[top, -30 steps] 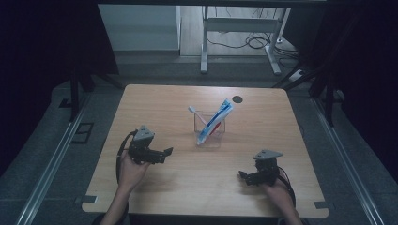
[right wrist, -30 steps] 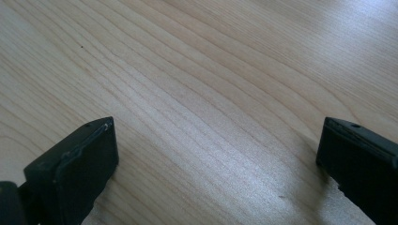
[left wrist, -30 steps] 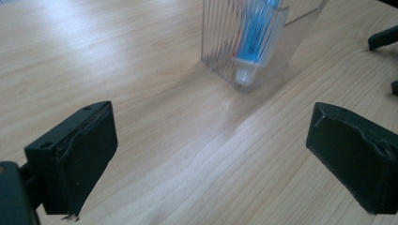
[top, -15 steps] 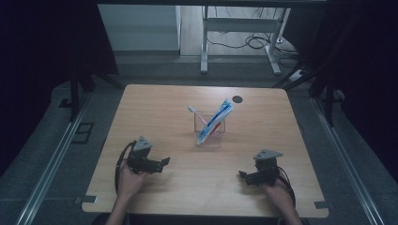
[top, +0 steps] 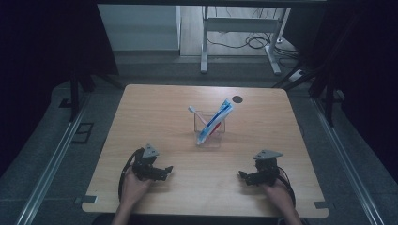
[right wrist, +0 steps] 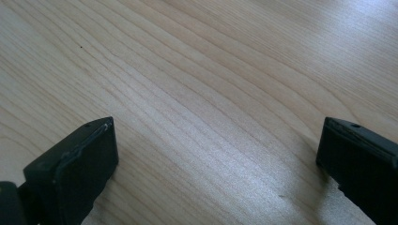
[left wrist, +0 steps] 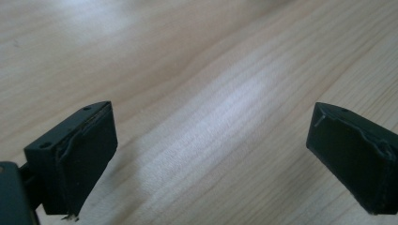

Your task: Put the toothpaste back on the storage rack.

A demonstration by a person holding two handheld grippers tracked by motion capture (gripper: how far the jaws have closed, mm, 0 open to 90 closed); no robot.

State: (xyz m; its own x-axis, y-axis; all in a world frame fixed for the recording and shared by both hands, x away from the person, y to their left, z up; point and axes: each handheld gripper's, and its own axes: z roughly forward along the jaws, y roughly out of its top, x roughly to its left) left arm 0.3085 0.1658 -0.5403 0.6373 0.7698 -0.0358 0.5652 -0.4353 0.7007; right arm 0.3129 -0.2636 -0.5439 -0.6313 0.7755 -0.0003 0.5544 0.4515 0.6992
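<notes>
A clear square holder point(top: 210, 131) stands at the middle of the wooden table point(top: 159, 112). A blue, white and red toothpaste tube point(top: 216, 120) leans in it, beside a toothbrush point(top: 197, 114) with a white head. My left gripper point(top: 165, 170) rests low on the table near the front left, open and pointing right, well short of the holder. My right gripper point(top: 242, 176) lies near the front right, open and pointing left. In the left gripper view the gripper point(left wrist: 211, 154) has bare wood between its jaws. The right gripper point(right wrist: 216, 164) is the same in its own view.
A small dark round mark point(top: 237, 99) sits on the table behind the holder. Grey floor and metal rails point(top: 56, 154) flank the table. A desk frame with cables point(top: 244, 42) stands beyond the far edge.
My left gripper has drawn back toward the front edge and come down close to the table. The right gripper has stayed put.
</notes>
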